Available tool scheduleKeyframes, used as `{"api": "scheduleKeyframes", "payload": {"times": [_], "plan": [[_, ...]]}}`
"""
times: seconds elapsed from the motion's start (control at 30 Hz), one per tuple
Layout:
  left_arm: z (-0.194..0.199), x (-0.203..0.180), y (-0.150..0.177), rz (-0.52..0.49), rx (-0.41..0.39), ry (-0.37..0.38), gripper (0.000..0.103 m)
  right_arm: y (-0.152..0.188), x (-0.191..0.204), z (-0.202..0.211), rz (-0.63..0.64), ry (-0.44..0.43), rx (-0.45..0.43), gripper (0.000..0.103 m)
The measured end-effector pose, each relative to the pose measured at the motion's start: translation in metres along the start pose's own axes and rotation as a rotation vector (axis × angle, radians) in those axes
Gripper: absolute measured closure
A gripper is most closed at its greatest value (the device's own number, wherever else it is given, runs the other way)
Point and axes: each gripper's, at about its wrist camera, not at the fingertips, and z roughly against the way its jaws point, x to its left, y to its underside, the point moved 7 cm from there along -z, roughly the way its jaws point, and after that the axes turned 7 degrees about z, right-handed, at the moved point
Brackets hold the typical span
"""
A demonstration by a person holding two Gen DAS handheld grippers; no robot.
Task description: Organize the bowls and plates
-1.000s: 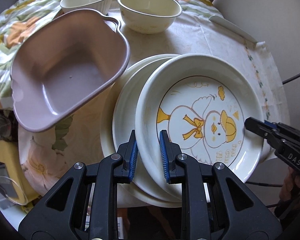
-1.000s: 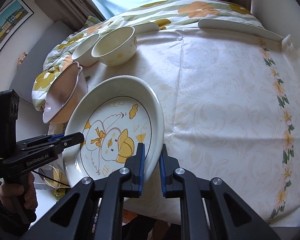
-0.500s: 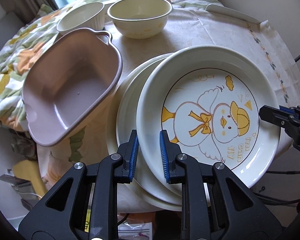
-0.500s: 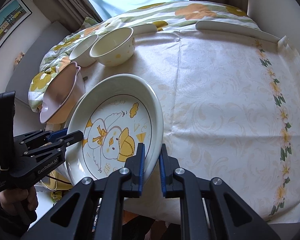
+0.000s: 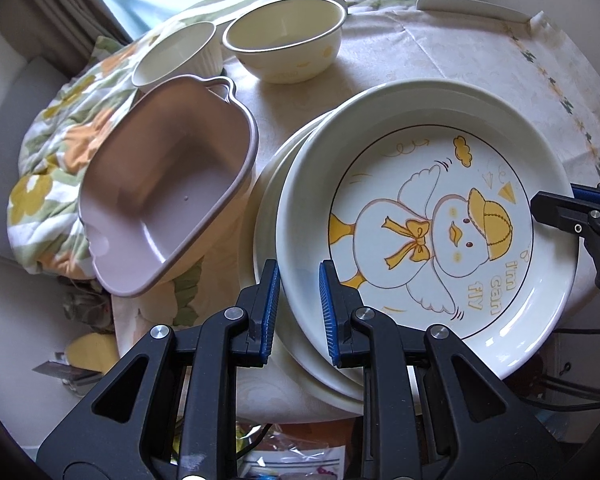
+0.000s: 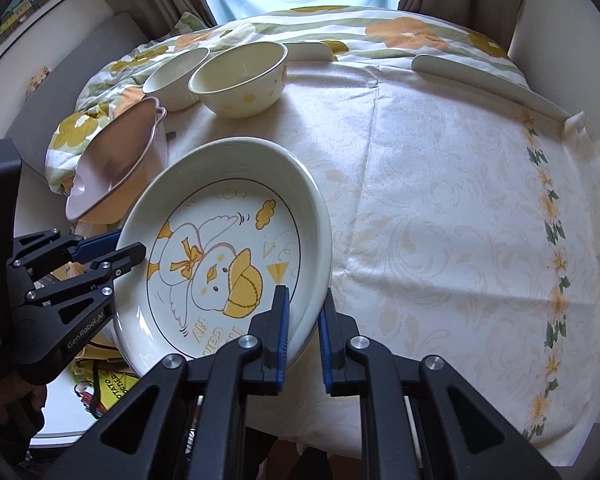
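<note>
A white plate with a yellow duck picture (image 5: 428, 220) is gripped at both rims and held tilted above two plain white plates (image 5: 272, 200) stacked at the table's near left edge. My left gripper (image 5: 296, 300) is shut on the duck plate's near rim. My right gripper (image 6: 302, 320) is shut on its opposite rim (image 6: 316, 280), and shows in the left wrist view (image 5: 556, 212). A pink handled dish (image 5: 160, 208) sits tilted to the left. A cream bowl (image 5: 284, 44) and a small ribbed white bowl (image 5: 176, 56) stand at the far side.
The table wears a cream floral tablecloth (image 6: 440, 200). A flower-patterned quilt (image 6: 340, 28) lies along the far and left edges. White edge guards (image 6: 480, 80) run along the far right. A curtained window is behind.
Both grippers have lifted the duck plate higher off the stack and carried it a little forward over the table. The bowls and pink dish have not moved.
</note>
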Motion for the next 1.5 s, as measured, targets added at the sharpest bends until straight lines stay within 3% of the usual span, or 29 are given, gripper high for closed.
{"api": "scheduleKeyframes", "payload": {"times": [0.3, 0.87, 1.2, 1.3, 1.33, 1.37, 1.4, 1.43, 1.47, 1.5], "plan": [[0.005, -0.001, 0.003, -0.041, -0.014, -0.057, 0.086, -0.005, 0.001, -0.004, 0.030, 0.032, 0.014, 0.090], [0.009, 0.005, 0.005, -0.018, -0.020, -0.094, 0.086, -0.009, 0.006, -0.013, 0.069, 0.076, 0.042, 0.090], [0.017, 0.005, -0.001, 0.029, -0.025, -0.085, 0.085, -0.014, 0.005, -0.003, 0.040, 0.028, 0.012, 0.090], [0.024, 0.003, -0.005, 0.058, -0.023, -0.025, 0.085, -0.017, 0.001, 0.005, 0.020, -0.009, -0.002, 0.089], [0.026, 0.004, -0.007, 0.071, -0.022, -0.019, 0.085, -0.018, -0.002, 0.009, 0.010, -0.023, -0.014, 0.086], [0.028, 0.005, -0.007, 0.080, -0.020, -0.020, 0.084, -0.019, -0.005, 0.014, 0.001, -0.036, -0.030, 0.071], [0.031, 0.005, -0.008, 0.089, -0.017, -0.015, 0.082, -0.020, -0.008, 0.019, -0.004, -0.045, -0.042, 0.041], [0.034, 0.005, -0.009, 0.101, -0.017, -0.001, 0.075, -0.022, -0.011, 0.024, -0.008, -0.054, -0.057, 0.026], [0.037, 0.006, -0.009, 0.120, -0.020, 0.010, 0.057, -0.024, -0.014, 0.030, -0.011, -0.062, -0.080, 0.010], [0.040, 0.008, -0.010, 0.135, -0.028, 0.007, 0.043, -0.025, -0.016, 0.036, -0.010, -0.067, -0.099, 0.010]]}}
